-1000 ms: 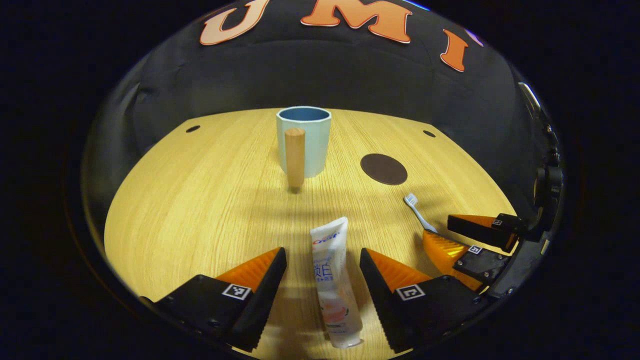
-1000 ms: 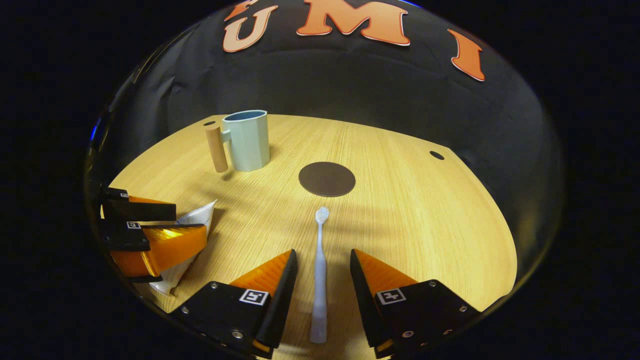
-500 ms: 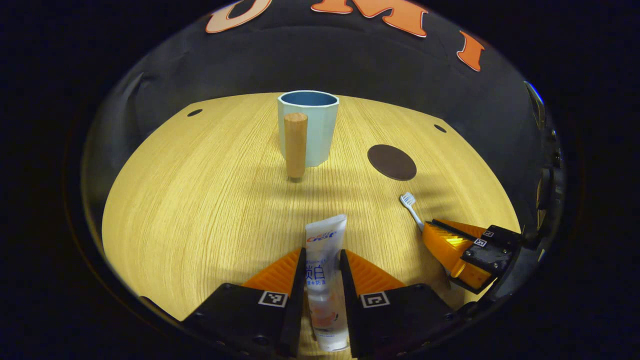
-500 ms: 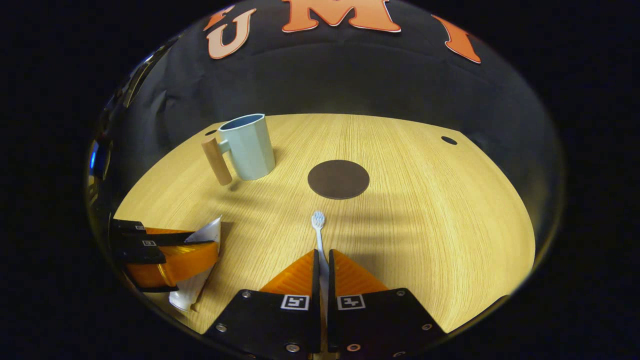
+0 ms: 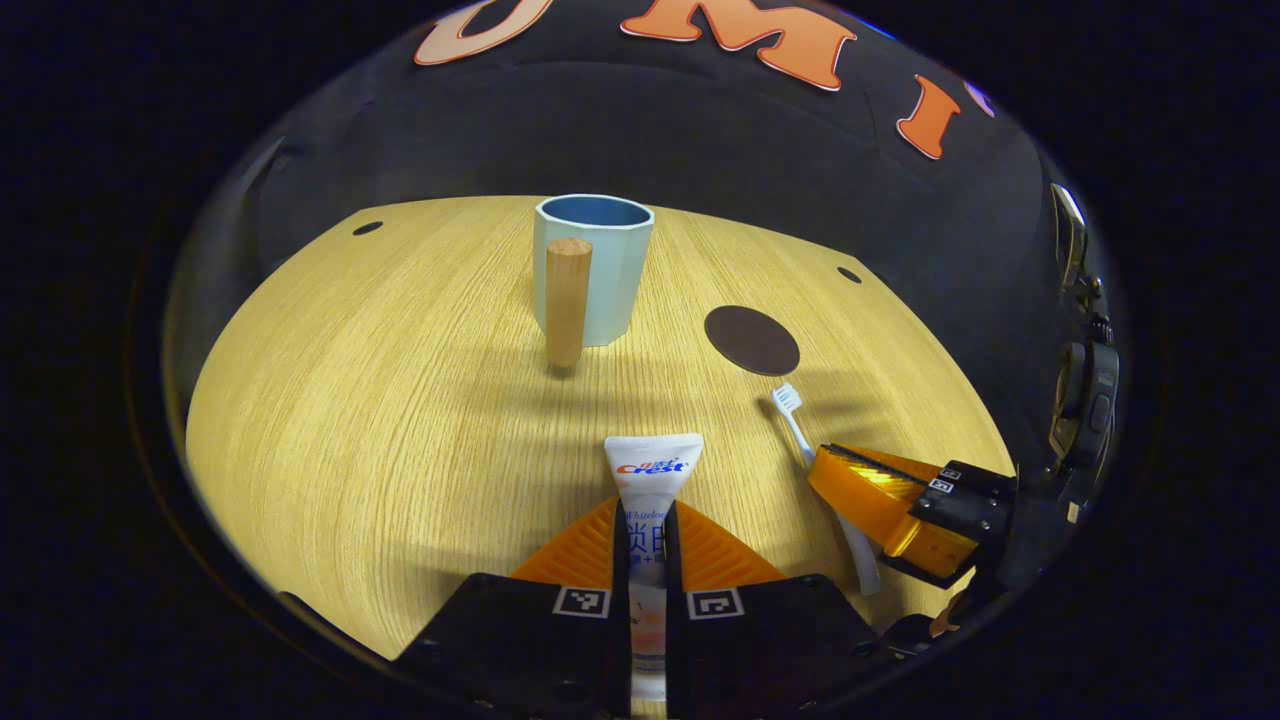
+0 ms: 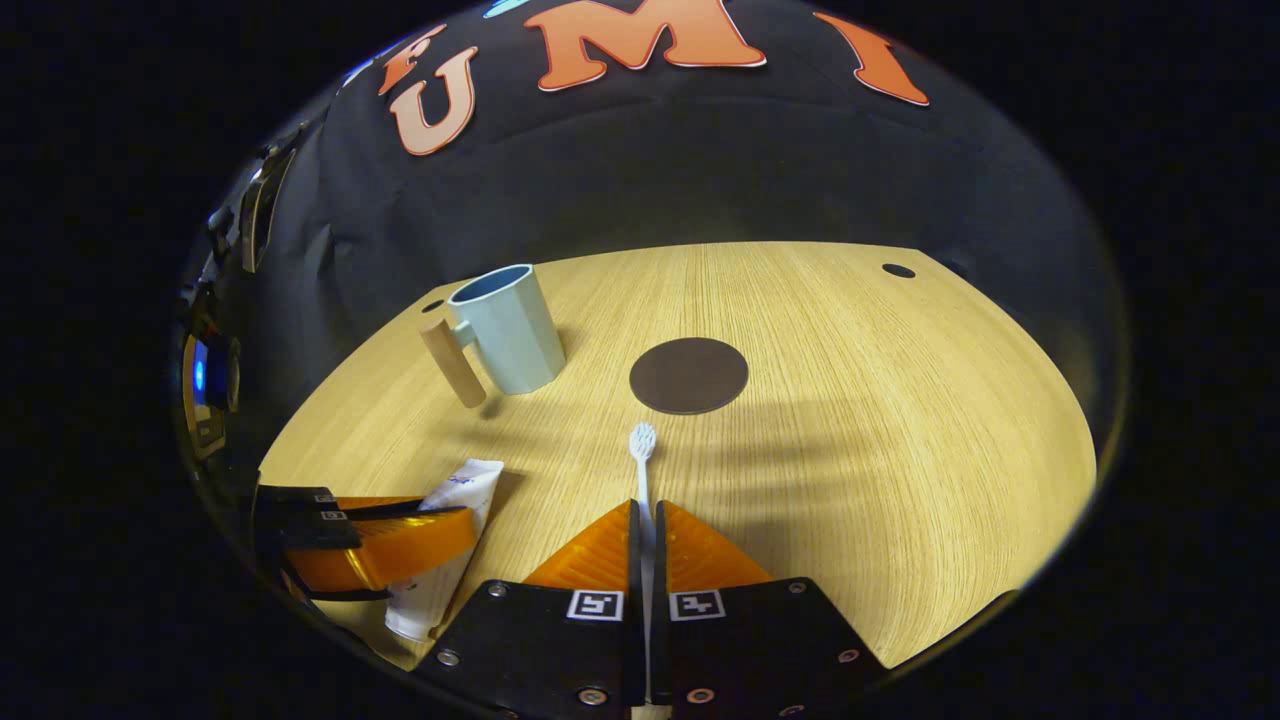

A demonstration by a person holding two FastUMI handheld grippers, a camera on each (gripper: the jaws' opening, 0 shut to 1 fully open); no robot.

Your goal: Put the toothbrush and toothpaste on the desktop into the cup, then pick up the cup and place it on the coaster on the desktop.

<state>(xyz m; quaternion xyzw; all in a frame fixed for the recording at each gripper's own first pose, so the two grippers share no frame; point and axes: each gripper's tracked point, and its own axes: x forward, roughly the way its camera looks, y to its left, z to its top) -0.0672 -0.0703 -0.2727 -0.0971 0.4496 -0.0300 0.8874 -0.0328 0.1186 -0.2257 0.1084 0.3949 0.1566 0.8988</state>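
Now clamped: left gripper point(image 5: 640, 520) pinching toothpaste point(image 5: 650, 480), right gripper point(image 6: 645, 520) pinching toothbrush point(image 6: 642, 450); both ready for lifting toward cup point(image 5: 592, 265)

"Crest" brand name on the toothpaste point(image 5: 648, 480) tube.

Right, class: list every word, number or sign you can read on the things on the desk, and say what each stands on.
Toothpaste: a printed label, not quoted here; its small print is too blurred to read.
Left tool, right tool: square black-and-white markers, no words.
Cup, coaster, toothbrush: no text.
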